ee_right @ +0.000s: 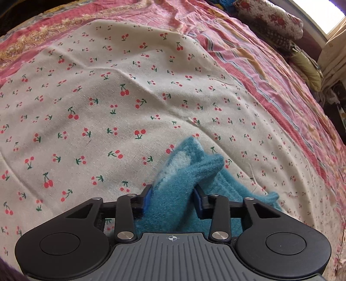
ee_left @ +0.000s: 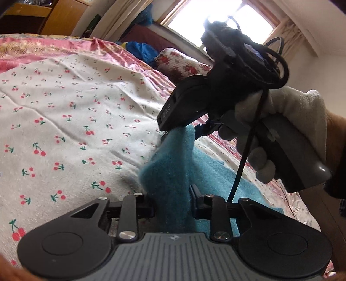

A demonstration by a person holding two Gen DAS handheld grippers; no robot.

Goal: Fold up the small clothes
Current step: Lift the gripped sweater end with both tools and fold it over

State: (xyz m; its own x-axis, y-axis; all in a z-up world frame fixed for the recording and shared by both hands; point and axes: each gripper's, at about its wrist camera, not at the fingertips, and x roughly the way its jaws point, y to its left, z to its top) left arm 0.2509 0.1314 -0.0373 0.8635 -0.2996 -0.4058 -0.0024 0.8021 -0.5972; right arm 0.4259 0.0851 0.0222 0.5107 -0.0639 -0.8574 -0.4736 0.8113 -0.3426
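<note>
Both claws are clamped on one fuzzy teal garment [ee_left: 170,170], which is lifted off a bed. In the left wrist view the left claw [ee_left: 172,205] has its jaws closed on a bunched fold of the teal fabric. From there the cloth rises in a taut band to the right claw [ee_left: 173,133], which pinches the garment's upper end. The rest of the garment trails down to the right of the left claw and lies on the cherry-print sheet [ee_left: 64,121].

The right claw is held by a hand in a pale glove [ee_left: 281,121] around a grey handle, with a black cable hanging from the device. White letters on the black housing of the right claw read roughly "DAS"; the rest of the marking is too small to make out.

In the right wrist view the right claw [ee_right: 173,201] shows blue pads [ee_right: 146,200] pressed against the teal fabric on both sides. A lighter, whitish patch shows on the garment just beyond the pads, and more teal cloth spreads to the right of the claw on the sheet.

The cherry-print sheet lies over a pink patterned bedspread [ee_right: 248,64]. Beyond the garment, at the bed's far edge, a rose-patterned pillow [ee_left: 183,62] sits below a bright window [ee_left: 216,19].
</note>
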